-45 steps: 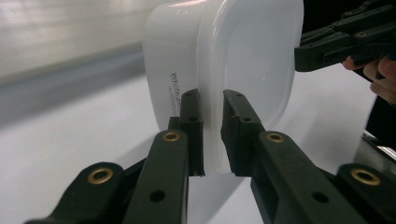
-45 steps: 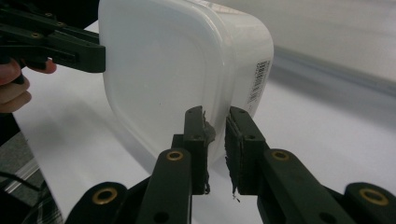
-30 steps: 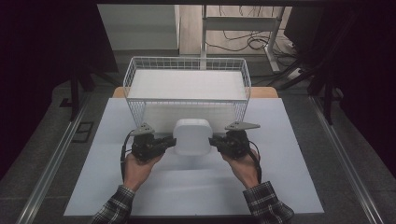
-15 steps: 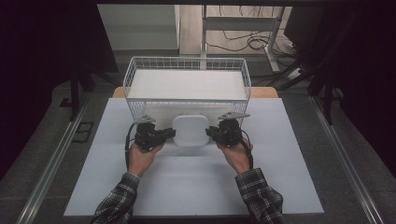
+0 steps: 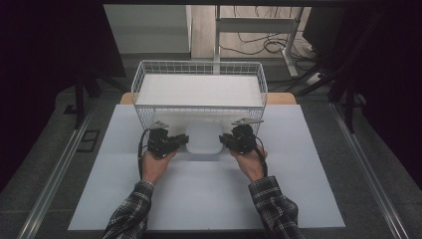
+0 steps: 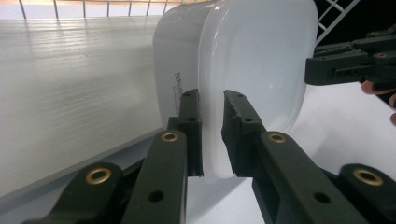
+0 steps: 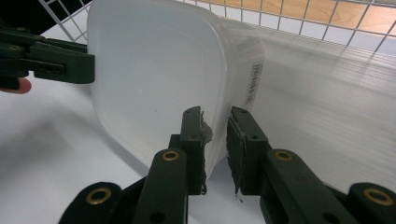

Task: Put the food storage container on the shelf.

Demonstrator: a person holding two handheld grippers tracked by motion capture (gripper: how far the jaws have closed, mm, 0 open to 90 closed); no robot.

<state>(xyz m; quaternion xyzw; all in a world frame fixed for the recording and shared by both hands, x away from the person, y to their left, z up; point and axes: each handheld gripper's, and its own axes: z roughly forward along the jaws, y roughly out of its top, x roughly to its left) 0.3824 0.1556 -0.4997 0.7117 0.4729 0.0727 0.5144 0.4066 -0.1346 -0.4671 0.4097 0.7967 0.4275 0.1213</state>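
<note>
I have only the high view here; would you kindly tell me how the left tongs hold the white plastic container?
Observer: The left tongs pinch the white rounded plastic container by its rim, one jaw inside, one outside.
Operator: Thank you. And the right side?
Observer: The right tongs clamp the opposite rim the same way.
Operator: Is there any marking on it?
Observer: Yes, a small printed label runs down its outer wall, facing the white wire basket.
</note>
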